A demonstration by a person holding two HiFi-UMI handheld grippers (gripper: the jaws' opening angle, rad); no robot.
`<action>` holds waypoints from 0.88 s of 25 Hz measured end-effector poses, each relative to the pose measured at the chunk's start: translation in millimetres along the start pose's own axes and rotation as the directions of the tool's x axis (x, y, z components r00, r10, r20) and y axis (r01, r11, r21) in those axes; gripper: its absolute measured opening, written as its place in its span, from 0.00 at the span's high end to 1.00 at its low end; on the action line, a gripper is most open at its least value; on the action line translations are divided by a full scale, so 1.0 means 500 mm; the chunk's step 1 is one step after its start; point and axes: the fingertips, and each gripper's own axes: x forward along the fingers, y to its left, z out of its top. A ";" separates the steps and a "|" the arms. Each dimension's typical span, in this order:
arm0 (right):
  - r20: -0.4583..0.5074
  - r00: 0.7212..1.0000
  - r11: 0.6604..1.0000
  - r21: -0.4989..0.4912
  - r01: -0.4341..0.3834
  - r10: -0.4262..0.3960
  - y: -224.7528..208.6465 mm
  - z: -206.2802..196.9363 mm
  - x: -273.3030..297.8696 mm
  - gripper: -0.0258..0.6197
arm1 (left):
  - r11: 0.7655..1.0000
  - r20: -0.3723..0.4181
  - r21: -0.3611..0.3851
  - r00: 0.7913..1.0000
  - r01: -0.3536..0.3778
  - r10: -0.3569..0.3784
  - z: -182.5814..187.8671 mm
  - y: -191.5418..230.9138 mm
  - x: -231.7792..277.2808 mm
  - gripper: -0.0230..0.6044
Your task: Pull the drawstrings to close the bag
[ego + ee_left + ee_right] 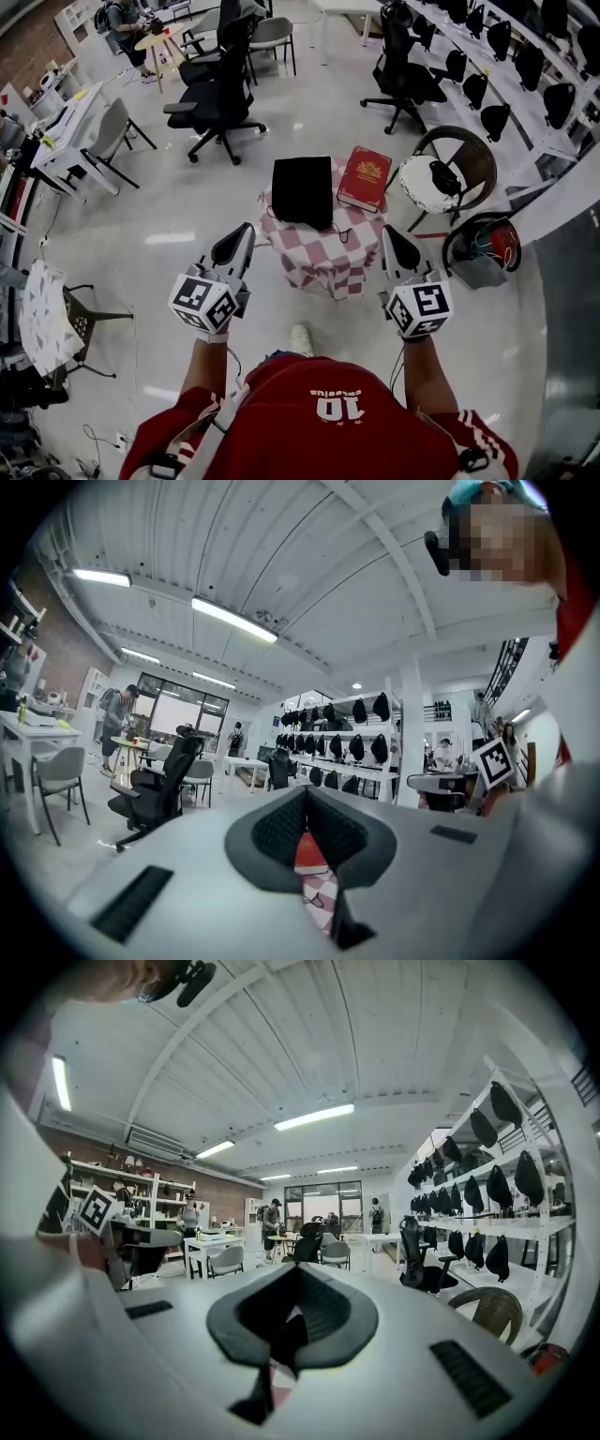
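Nearest me, my left gripper point(239, 242) and my right gripper point(394, 246) are held out level, one to each side, both well short of the black bag. In each gripper view the jaws are clenched together with nothing caught between them, so I am carrying nothing.

Ahead and between the two grippers stands the small surface draped in a red-and-white checked cloth point(323, 258). The boxy black fabric bag point(302, 190) sits on the far part of that surface. From above I cannot tell whether its mouth is gathered or slack. A thin dark cord point(340, 232), which I take to be a drawstring, trails on the cloth just on the near right of the bag. A red hardback book with a gold emblem point(364, 178) lies just to the right of the bag. A brown wicker chair with a round white cushion point(441, 173) stands beyond the book, farther right of the bag.

I judge the task not begun. No string is gripped or pulled, and both grasps and the pull itself are left to do.
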 end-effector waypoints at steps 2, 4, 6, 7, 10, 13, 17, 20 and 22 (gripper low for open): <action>0.005 1.000 1.000 -0.005 0.010 -0.010 0.001 0.011 0.021 0.94 | 1.000 0.005 -0.006 1.000 0.012 -0.012 0.004 0.020 0.014 0.95; 0.004 1.000 1.000 -0.008 0.018 -0.018 0.006 0.019 0.036 0.94 | 1.000 0.009 -0.015 1.000 0.025 -0.025 0.009 0.037 0.025 0.95; 0.001 1.000 1.000 -0.011 0.025 -0.025 0.013 0.022 0.045 0.94 | 0.999 0.012 -0.018 0.999 0.036 -0.036 0.013 0.051 0.033 0.95; 0.000 1.000 0.999 -0.013 0.030 -0.030 0.015 0.022 0.048 0.94 | 0.999 0.014 -0.019 0.999 0.041 -0.041 0.014 0.056 0.036 0.95; -0.001 0.999 0.999 -0.008 0.042 -0.042 0.017 0.021 0.058 0.94 | 0.998 0.021 -0.028 0.999 0.051 -0.050 0.015 0.072 0.045 0.95; -0.005 0.999 0.999 -0.015 0.049 -0.049 0.021 0.019 0.063 0.94 | 0.998 0.024 -0.035 0.998 0.056 -0.055 0.009 0.080 0.051 0.95; -0.006 0.998 0.998 -0.017 0.064 -0.064 0.011 0.020 0.068 0.94 | 0.996 0.021 -0.041 0.997 0.073 -0.073 0.001 0.077 0.071 0.95; -0.006 0.997 0.997 -0.013 0.073 -0.074 -0.001 0.017 0.073 0.94 | 0.994 0.024 -0.056 0.996 0.091 -0.090 -0.003 0.063 0.080 0.95; -0.004 0.997 0.997 -0.007 0.072 -0.072 -0.004 0.012 0.081 0.94 | 0.993 0.026 -0.062 0.995 0.101 -0.099 -0.006 0.053 0.084 0.95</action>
